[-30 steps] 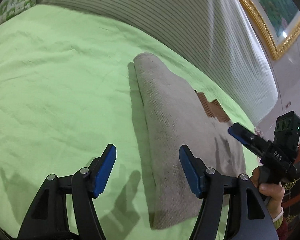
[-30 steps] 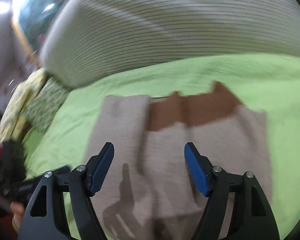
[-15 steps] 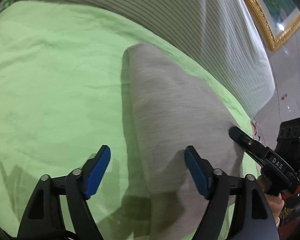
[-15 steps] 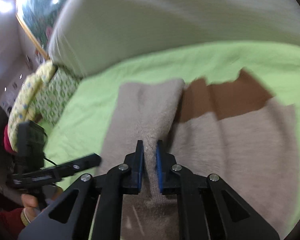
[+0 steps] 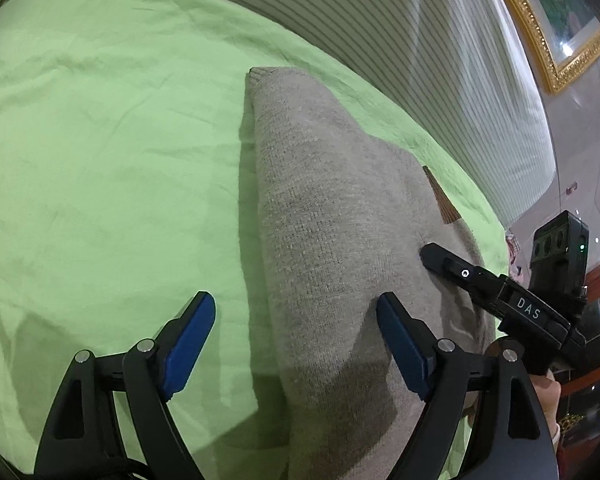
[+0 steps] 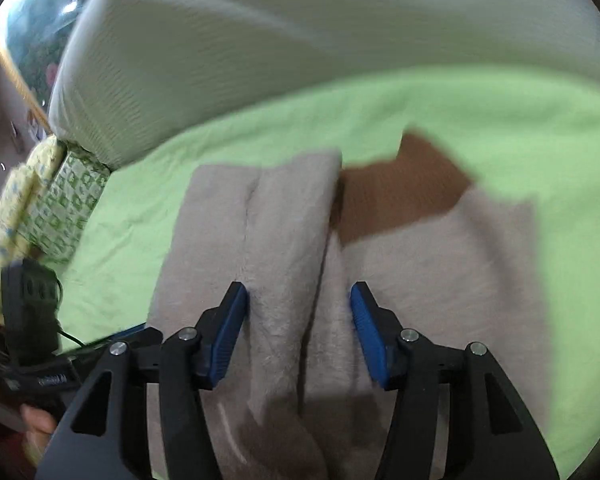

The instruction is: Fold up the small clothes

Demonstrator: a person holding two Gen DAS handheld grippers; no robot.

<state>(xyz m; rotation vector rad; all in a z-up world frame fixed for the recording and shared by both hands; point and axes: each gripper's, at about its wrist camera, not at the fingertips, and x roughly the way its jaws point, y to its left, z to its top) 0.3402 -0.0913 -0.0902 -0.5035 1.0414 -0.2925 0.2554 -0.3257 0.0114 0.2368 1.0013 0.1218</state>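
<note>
On the green bed sheet (image 5: 100, 152) a grey knitted garment (image 5: 332, 240) with a brown patch (image 6: 396, 196) is laid, partly folded lengthwise. Its folded left edge is straddled by the left hand-held gripper (image 5: 296, 344), whose jaws have just been opening and stand wide apart. A raised fold is flanked by the right hand-held gripper (image 6: 298, 332), jaws just reopened, not pressing. A striped cushion (image 6: 300, 40) lies beyond.

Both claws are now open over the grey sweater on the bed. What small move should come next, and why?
Probably lower the left claw onto the long folded edge of the grey sweater and close. Its jaws have just opened wide and straddle that edge, gripping nothing. The right claw has just reopened over the folded sleeve, and the brown part is uncovered.
</note>
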